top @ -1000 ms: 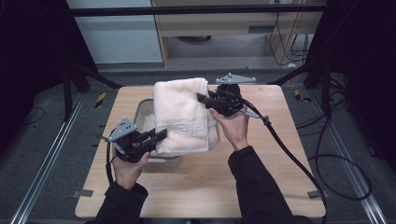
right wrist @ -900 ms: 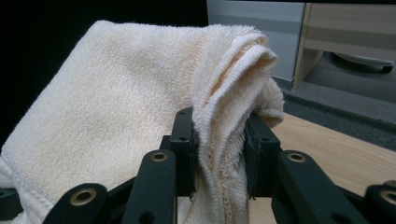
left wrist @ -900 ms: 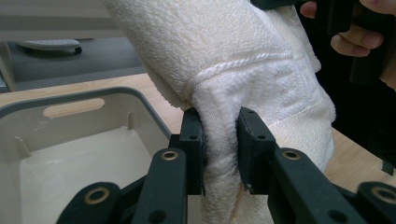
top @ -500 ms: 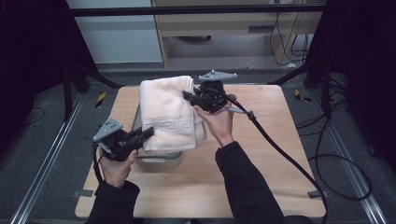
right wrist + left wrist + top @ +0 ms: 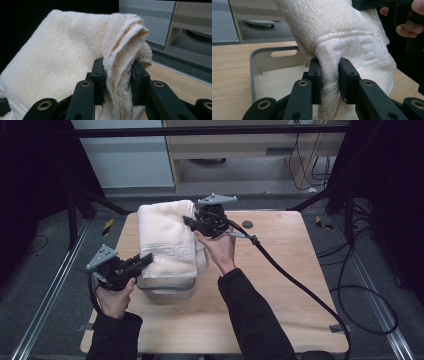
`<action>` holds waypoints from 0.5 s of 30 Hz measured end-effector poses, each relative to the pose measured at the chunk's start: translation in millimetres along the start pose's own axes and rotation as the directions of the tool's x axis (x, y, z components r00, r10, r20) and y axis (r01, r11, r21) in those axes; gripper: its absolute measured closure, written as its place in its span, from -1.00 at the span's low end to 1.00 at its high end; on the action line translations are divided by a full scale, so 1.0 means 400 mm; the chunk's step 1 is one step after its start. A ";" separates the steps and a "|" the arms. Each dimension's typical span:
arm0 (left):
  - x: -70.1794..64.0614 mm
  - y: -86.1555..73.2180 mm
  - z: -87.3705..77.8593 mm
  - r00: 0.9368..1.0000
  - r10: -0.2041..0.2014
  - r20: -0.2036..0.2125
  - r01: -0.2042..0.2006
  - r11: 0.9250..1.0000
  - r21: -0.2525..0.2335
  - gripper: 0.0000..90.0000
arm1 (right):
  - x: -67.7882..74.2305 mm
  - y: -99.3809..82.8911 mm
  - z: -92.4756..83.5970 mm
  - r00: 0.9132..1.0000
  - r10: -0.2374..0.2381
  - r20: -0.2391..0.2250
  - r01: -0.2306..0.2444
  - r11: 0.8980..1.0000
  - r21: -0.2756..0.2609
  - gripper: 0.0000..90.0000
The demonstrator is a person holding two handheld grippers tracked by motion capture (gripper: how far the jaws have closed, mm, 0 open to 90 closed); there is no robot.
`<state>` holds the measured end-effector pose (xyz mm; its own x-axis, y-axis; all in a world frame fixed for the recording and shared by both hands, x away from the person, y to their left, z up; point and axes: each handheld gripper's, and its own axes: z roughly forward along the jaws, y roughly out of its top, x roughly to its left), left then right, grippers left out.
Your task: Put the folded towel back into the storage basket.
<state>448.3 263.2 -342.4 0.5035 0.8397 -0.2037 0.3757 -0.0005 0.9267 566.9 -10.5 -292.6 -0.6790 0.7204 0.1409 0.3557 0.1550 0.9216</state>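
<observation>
Cream towel (image 5: 167, 240) is soft, floppy, prob light; left gripper (image 5: 329, 80) and right gripper (image 5: 117, 81) each clamp a bunched hem fold between jaws, above grey bin (image 5: 253, 72).

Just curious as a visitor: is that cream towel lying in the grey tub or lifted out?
Lifted, mostly out: both claws, left and right, pinch the towel above the tub; whether its lower end has cleared the tub, cannot tell.

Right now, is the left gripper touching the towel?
Touching. In the left gripper view the left gripper has both jaws pressed into a bunched fold of the cream towel, with no gap on either side.
</observation>
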 end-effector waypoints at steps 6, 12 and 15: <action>0.023 0.001 -0.007 0.999 -0.002 -0.034 0.002 1.000 0.003 0.63 | 0.013 0.005 0.028 1.000 -0.006 -0.001 0.006 1.000 0.002 0.54; 0.042 -0.003 -0.003 0.999 -0.011 -0.053 0.012 1.000 0.006 0.63 | 0.019 0.004 0.048 1.000 -0.010 0.002 0.010 1.000 0.004 0.54; 0.053 -0.006 0.001 0.998 -0.012 -0.067 0.013 1.000 0.013 0.63 | 0.020 -0.001 0.068 1.000 -0.003 0.004 0.003 1.000 0.007 0.54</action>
<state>458.3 280.9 -349.2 0.4460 0.8739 -0.1934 0.3927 0.0031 0.9197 578.6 13.6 -301.7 -0.6779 0.7224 0.1364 0.3577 0.1620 0.9197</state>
